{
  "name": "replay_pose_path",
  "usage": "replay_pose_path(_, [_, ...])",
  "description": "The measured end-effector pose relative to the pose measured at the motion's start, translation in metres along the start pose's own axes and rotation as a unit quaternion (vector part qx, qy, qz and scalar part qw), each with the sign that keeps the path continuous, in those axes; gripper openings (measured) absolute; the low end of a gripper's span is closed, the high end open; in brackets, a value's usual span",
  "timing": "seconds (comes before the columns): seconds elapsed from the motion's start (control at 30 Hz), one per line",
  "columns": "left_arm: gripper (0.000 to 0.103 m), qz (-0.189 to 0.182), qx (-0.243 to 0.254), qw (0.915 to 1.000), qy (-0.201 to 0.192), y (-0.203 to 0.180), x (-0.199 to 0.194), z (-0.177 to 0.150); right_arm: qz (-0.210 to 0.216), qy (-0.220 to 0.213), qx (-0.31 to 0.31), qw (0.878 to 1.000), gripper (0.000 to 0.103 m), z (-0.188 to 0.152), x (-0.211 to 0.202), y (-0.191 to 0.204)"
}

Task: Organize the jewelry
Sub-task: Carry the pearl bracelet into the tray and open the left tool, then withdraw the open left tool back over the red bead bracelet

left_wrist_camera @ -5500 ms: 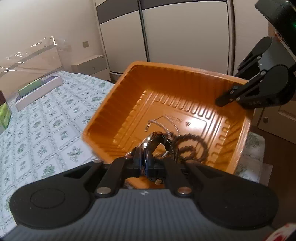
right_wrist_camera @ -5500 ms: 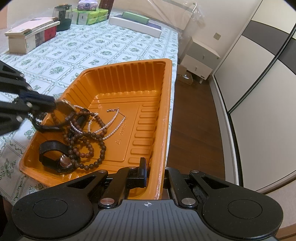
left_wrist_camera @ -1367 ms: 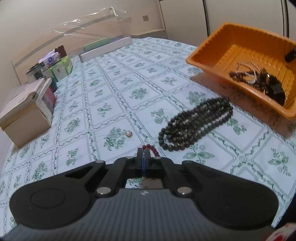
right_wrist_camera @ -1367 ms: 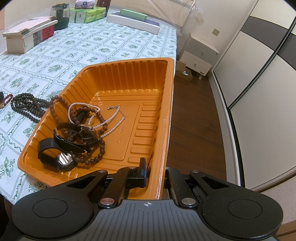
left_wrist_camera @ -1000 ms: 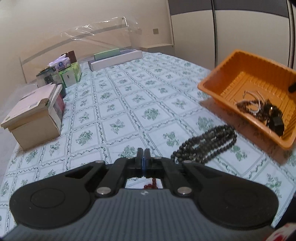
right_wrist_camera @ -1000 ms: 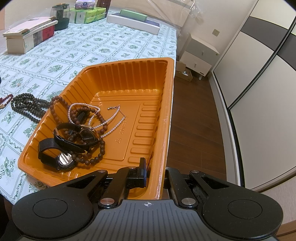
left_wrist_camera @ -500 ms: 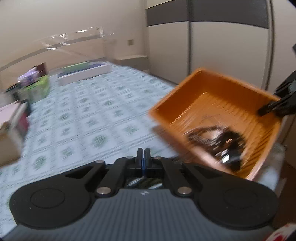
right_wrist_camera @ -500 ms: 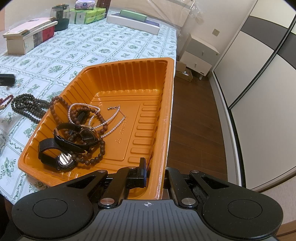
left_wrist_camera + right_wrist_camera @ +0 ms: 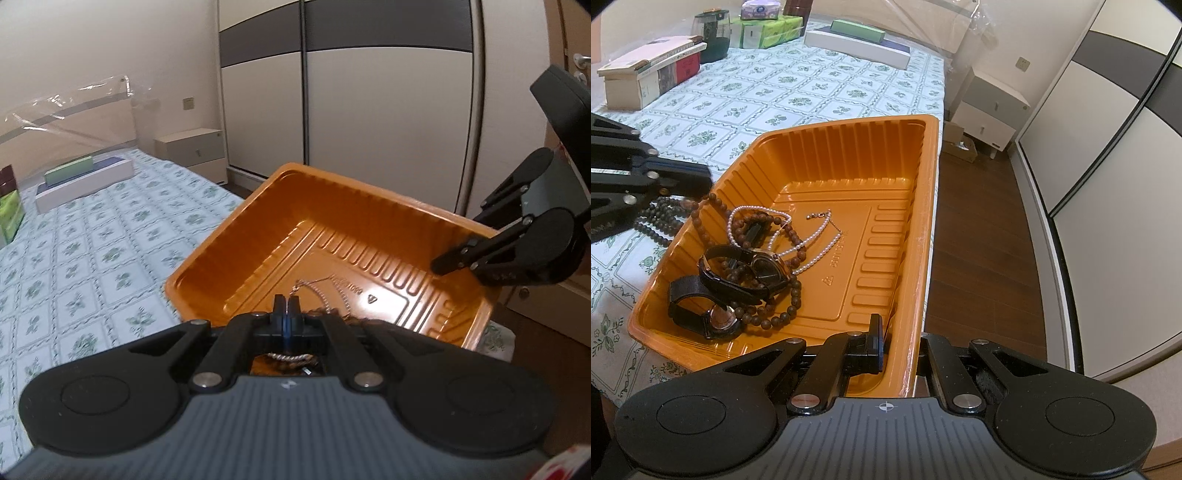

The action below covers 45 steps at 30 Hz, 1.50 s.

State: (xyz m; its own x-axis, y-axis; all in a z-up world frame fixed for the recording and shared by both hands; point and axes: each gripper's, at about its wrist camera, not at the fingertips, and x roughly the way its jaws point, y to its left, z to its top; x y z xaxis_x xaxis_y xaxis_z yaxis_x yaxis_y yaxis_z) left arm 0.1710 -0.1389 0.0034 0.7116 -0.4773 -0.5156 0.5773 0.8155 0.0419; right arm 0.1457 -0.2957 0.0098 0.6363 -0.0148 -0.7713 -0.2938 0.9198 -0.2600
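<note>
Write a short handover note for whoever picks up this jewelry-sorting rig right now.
Left hand-held gripper: shut, nothing visibly held, at the orange tray's left rim.
Right hand-held gripper: shut on the tray's near wall.
In the tray: two black watches, a brown bead necklace and a pearl necklace.
Outside it: a dark bead strand on the tablecloth, partly hidden by the left hand-held gripper.
Left to do: probably move that strand into the tray.
</note>
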Motion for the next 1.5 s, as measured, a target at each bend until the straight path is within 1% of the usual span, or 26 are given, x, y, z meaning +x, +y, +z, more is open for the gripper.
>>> replay_pose_path(0.1, [0.0,-0.004,0.006,1.0,0.0,-0.003,0.006,0.004,0.0,0.0,0.0,1.0,0.003,0.0,0.0,0.0])
replay_pose_path(0.13, [0.003,-0.004,0.009,0.9999,0.0,-0.004,0.008,0.005,0.0,0.0,0.0,1.0,0.003,0.0,0.0,-0.001])
replay_pose_path(0.2, [0.02,-0.003,0.01,0.9999,-0.001,-0.003,0.01,0.007,0.0,0.0,0.0,1.0,0.003,0.0,0.0,0.0])
replay_pose_path(0.23, [0.03,0.001,0.009,0.9999,-0.004,-0.002,0.009,0.007,0.0,0.0,0.0,1.0,0.003,0.0,0.0,0.0])
replay_pose_path(0.33, [0.03,0.008,0.004,0.9999,-0.009,0.006,0.004,0.005,0.0,0.0,0.0,1.0,0.003,0.0,0.0,0.0])
replay_pose_path(0.43, [0.03,0.027,-0.004,0.9996,-0.01,0.02,-0.006,0.0,0.0,0.0,0.001,1.0,0.003,0.0,0.0,0.0])
replay_pose_path(0.6, [0.03,0.075,-0.025,0.9969,-0.003,0.051,-0.033,-0.02,0.0,-0.001,0.001,1.0,0.003,0.0,-0.001,0.0])
replay_pose_path(0.77, [0.03,0.127,-0.05,0.9906,0.012,0.082,-0.061,-0.046,0.0,-0.001,0.0,1.0,0.003,0.0,-0.001,-0.001])
replay_pose_path(0.87, [0.03,0.156,-0.057,0.9859,0.024,0.096,-0.076,-0.064,-0.001,0.0,0.0,1.0,0.003,0.0,-0.001,0.0])
replay_pose_path(1.0, [0.031,0.182,-0.067,0.9801,0.04,0.109,-0.094,-0.088,0.0,0.0,0.0,1.0,0.003,0.0,-0.001,-0.001])
replay_pose_path(1.1, [0.032,0.192,-0.075,0.9771,0.055,0.11,-0.104,-0.107,-0.001,-0.001,0.0,1.0,0.003,0.0,-0.001,0.0])
replay_pose_path(1.27, [0.034,0.196,-0.076,0.9748,0.075,0.106,-0.111,-0.129,0.0,0.0,0.0,1.0,0.003,0.0,-0.001,-0.001])
replay_pose_path(1.5, [0.035,0.191,-0.072,0.9747,0.091,0.097,-0.109,-0.145,-0.001,0.0,0.0,1.0,0.003,0.0,-0.002,-0.002])
